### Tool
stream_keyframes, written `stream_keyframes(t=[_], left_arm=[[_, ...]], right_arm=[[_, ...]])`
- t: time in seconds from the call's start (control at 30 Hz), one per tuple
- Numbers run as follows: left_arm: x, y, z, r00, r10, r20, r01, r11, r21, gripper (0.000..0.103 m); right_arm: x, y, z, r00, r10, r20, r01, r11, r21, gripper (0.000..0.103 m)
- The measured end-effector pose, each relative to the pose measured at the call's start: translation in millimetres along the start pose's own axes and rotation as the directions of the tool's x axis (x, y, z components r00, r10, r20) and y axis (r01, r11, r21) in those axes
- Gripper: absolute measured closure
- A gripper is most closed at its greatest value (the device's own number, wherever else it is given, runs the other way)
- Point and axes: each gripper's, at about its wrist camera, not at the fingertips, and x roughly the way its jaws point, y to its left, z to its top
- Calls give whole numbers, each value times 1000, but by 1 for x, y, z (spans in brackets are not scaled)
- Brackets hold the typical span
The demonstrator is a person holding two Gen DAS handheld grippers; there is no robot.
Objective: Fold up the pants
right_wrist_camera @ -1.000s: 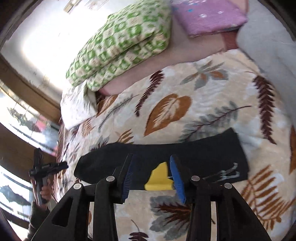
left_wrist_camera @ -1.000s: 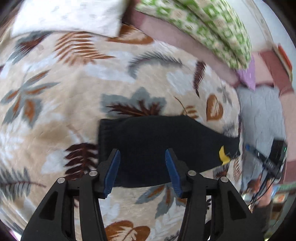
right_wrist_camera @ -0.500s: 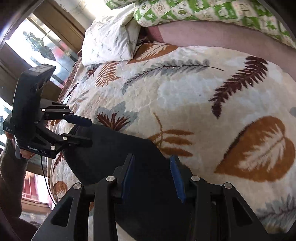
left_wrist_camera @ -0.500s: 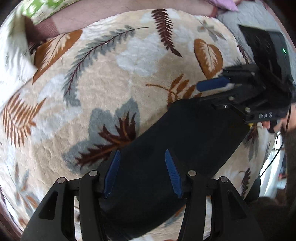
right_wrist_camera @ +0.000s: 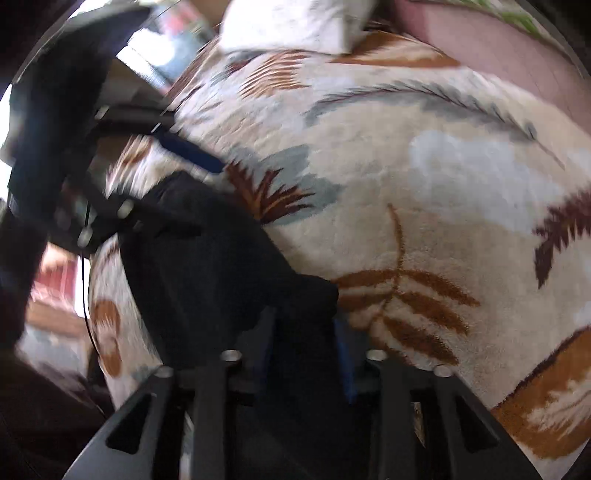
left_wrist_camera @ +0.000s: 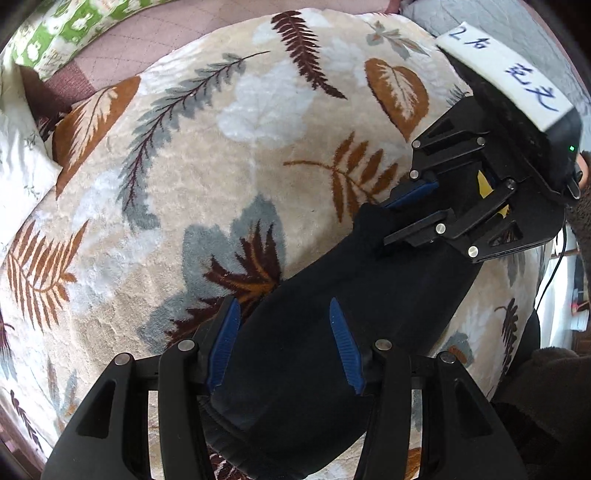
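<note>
**On the leaf-patterned blanket, both tongs at the black pants**

On the leaf-patterned blanket (left_wrist_camera: 229, 155) the black pants (left_wrist_camera: 332, 314) lie as a folded band, running from the near edge up toward the right of the left-wrist view. Left of the pants, at the blanket's far edge, a white pillow (left_wrist_camera: 18, 173) and a green checked quilt (left_wrist_camera: 74, 26) show. The left gripper (left_wrist_camera: 282, 343) points down over the near end of the pants with its blue pads standing apart, the cloth lying between them and not squeezed. Further right in that view, the right gripper (left_wrist_camera: 402, 210) has just been closing its jaws, and a raised corner of the pants is bunched between them. A handwritten white label (left_wrist_camera: 506, 77) and a small yellow tag (left_wrist_camera: 484, 182) show only from this side.

The right-wrist view is blurred. It shows the right gripper (right_wrist_camera: 304, 343) nipped on a peak of black cloth, lifted off the blanket, and the left gripper (right_wrist_camera: 173, 184) at the pants' other end, at the left.
</note>
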Motion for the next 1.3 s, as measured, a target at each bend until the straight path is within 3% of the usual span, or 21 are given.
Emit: stream_keyframes(t=[0.1,0.2,0.4,0.57,0.63,0.73,0.87,0.97,1.1,1.2,1.27,1.3], left_arm=[[-5,-16,3,1000,-14,17,13,998,64,54],[-2,-34,5,1000,1,7,-2,988,154,54],[42,-49,18,990,118,-79,-97,968,231,54],[46,-43,25,996,86,-11,-83,984,156,55],[44,-40,24,997,77,17,-79,990,121,78],[33,-46,17,991,113,75,-124,981,151,89],[24,-42,24,977,168,133,-182,978,103,89],[40,-38,34,971,216,102,-222,974,52,89],[59,-48,40,948,309,77,-315,945,89,89],[52,-41,40,957,279,75,-282,959,32,84],[38,-31,36,964,259,66,-258,966,-31,81],[30,-26,30,968,240,72,-236,970,-67,81]], right_arm=[[-11,15,-7,998,-59,34,61,996,-69,84],[-21,21,-13,996,-69,61,74,993,-90,85],[-23,29,-11,991,-104,80,112,987,-112,85],[-23,32,-10,989,-122,81,132,982,-138,87],[-23,33,-9,988,-127,84,138,980,-143,87],[-24,31,-10,986,-136,102,149,979,-141,88],[-31,28,-10,973,-167,157,186,975,-121,89],[-35,16,-6,967,-168,190,184,981,-68,89],[-17,0,-6,967,-190,171,193,981,-2,89],[-3,-10,-4,964,-218,153,214,976,47,84],[-9,-14,-4,954,-245,171,233,969,86,67],[-14,-16,-4,956,-240,170,223,968,114,67]])
